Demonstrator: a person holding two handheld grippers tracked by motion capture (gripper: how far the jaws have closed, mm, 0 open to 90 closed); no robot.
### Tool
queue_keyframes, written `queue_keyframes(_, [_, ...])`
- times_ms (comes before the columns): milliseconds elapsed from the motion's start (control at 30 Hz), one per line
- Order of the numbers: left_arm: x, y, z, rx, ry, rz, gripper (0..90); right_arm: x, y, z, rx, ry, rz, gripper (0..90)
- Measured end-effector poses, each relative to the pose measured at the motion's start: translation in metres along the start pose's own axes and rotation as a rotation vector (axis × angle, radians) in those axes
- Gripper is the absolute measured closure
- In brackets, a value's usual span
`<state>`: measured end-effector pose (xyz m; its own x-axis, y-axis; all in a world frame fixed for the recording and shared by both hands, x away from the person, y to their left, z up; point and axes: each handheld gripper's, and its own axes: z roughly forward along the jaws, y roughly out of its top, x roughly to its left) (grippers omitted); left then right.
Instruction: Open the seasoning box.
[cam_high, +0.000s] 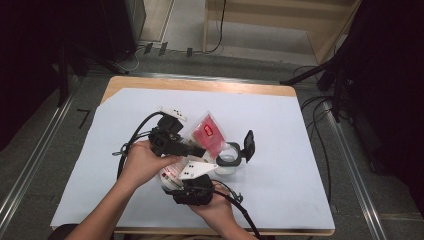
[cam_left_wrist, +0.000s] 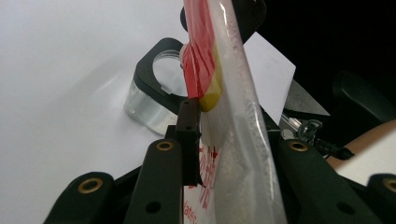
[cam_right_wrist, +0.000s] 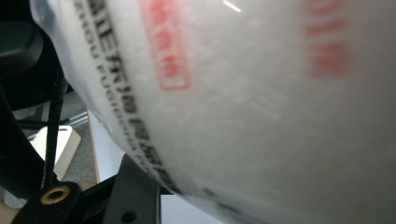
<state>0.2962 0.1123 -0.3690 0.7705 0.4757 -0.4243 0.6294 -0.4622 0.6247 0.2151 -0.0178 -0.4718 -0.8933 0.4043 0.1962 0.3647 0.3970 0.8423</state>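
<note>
Clear plastic bag of white granules with red label is tilted above the open black-rimmed glass jar, presumably for pouring. Left gripper pinches its upper edge; right gripper clamps the full bottom, supporting the weight.

Count on the tabletop: two tongs, one bag, one jar.

One plastic bag with red print, one clear jar with its one black lid flipped open, and two hand-held tongs: left tongs, right tongs.

My left gripper and right gripper hold a red-labelled bag over the clear container, tabletop beneath.
</note>
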Motion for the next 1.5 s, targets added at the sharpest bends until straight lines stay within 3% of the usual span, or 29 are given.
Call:
queue_keyframes(100, [0.002, 0.003, 0.001, 0.014, -0.013, -0.061, 71.8, 0.003, 0.000, 0.000, 0.003, -0.023, -0.028, 58.0])
queue_keyframes(167, [0.003, 0.005, 0.003, 0.012, -0.015, -0.078, 71.7, 0.004, 0.001, 0.001, 0.006, -0.036, -0.030, 58.2])
queue_keyframes(367, [0.003, 0.008, 0.005, 0.011, -0.012, -0.074, 70.6, 0.003, 0.002, -0.001, 0.010, -0.053, -0.016, 59.8])
queue_keyframes(567, [-0.002, 0.009, 0.000, 0.004, 0.010, -0.072, 66.7, -0.001, 0.002, -0.003, -0.027, -0.015, 0.046, 60.7])
queue_keyframes(800, [-0.002, 0.010, -0.002, 0.012, 0.021, -0.082, 70.0, -0.009, 0.002, -0.008, -0.055, -0.017, 0.094, 60.8])
queue_keyframes(1000, [-0.003, 0.012, -0.001, 0.037, 0.054, -0.084, 75.5, -0.004, 0.004, -0.006, -0.031, -0.019, 0.054, 59.3])
queue_keyframes(1033, [-0.003, 0.013, 0.000, 0.034, 0.061, -0.081, 75.5, -0.003, 0.005, -0.005, -0.030, -0.023, 0.037, 58.5])
queue_keyframes(1067, [-0.004, 0.014, -0.001, 0.042, 0.066, -0.080, 76.3, 0.002, 0.006, -0.005, -0.016, -0.054, -0.015, 58.7])
queue_keyframes(1133, [-0.005, 0.016, -0.002, 0.051, 0.063, -0.089, 76.5, 0.004, 0.008, -0.005, -0.012, -0.070, -0.034, 58.9])
queue_keyframes(1367, [-0.005, 0.034, -0.007, 0.071, 0.063, -0.109, 75.8, 0.000, 0.022, -0.010, -0.016, -0.054, 0.000, 59.4])
queue_keyframes(1500, [-0.005, 0.033, -0.008, 0.082, 0.055, -0.107, 74.6, 0.001, 0.022, -0.011, -0.033, -0.059, -0.017, 59.4])
